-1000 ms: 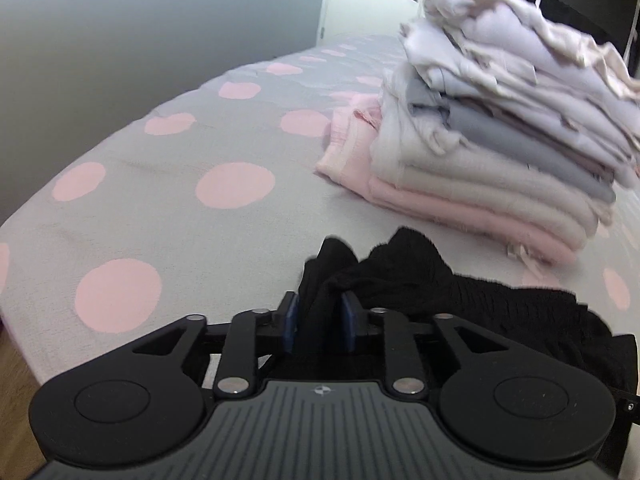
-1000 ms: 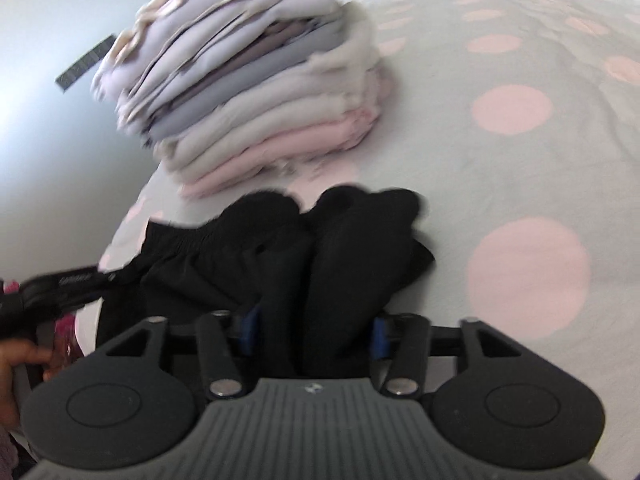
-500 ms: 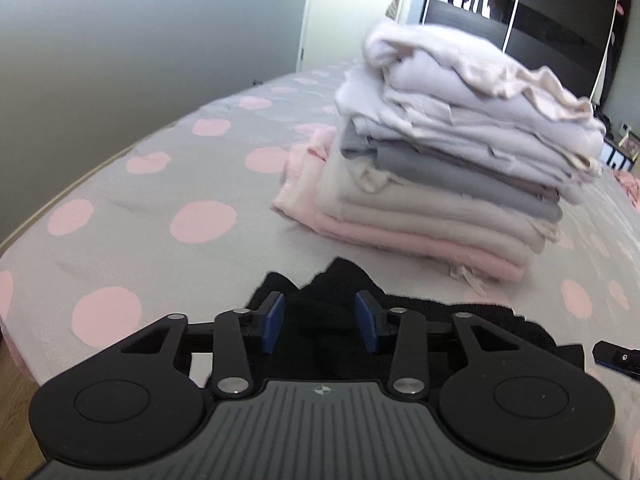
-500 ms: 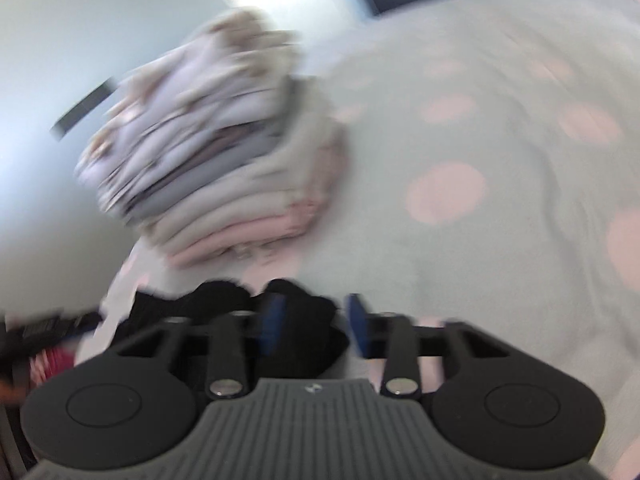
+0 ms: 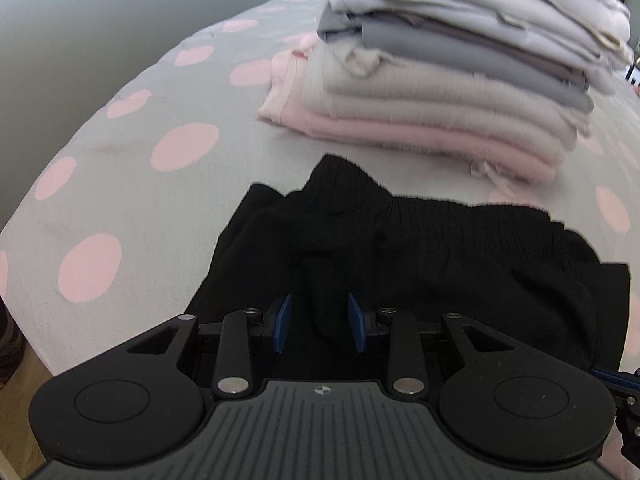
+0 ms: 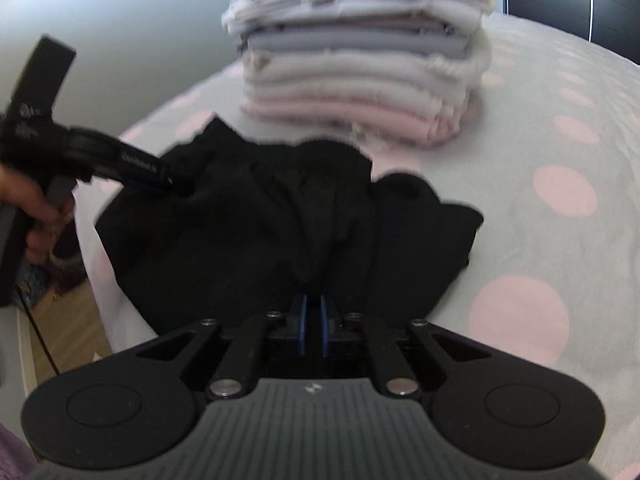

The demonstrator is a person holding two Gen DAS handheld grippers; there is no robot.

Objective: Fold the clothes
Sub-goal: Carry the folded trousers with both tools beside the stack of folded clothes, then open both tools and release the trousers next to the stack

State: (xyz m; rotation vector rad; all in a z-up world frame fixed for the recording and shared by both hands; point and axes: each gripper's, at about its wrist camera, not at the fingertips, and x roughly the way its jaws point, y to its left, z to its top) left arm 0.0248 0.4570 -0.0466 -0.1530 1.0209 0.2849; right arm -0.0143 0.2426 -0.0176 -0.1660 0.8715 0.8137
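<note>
A crumpled black garment [image 5: 420, 240] lies on the grey bed cover with pink dots [image 5: 120, 184], near its front edge; it also shows in the right wrist view [image 6: 280, 216]. My left gripper [image 5: 320, 324] stands with its blue pads apart around a fold of the black cloth, without pinching it. My right gripper [image 6: 313, 326] has its pads nearly together on a fold of the same garment. The left gripper [image 6: 160, 176] also shows in the right wrist view, at the garment's left side.
A tall stack of folded pale, grey and pink clothes [image 5: 460, 64] stands just behind the black garment, also in the right wrist view [image 6: 356, 48]. The bed edge and wooden floor [image 6: 68, 332] lie to the left. A dark wardrobe [image 6: 568, 4] stands at the back right.
My left pads have opened from a pinch on the cloth to wide apart. My right pads have closed onto a fold. Both views have swung to face the stack.
</note>
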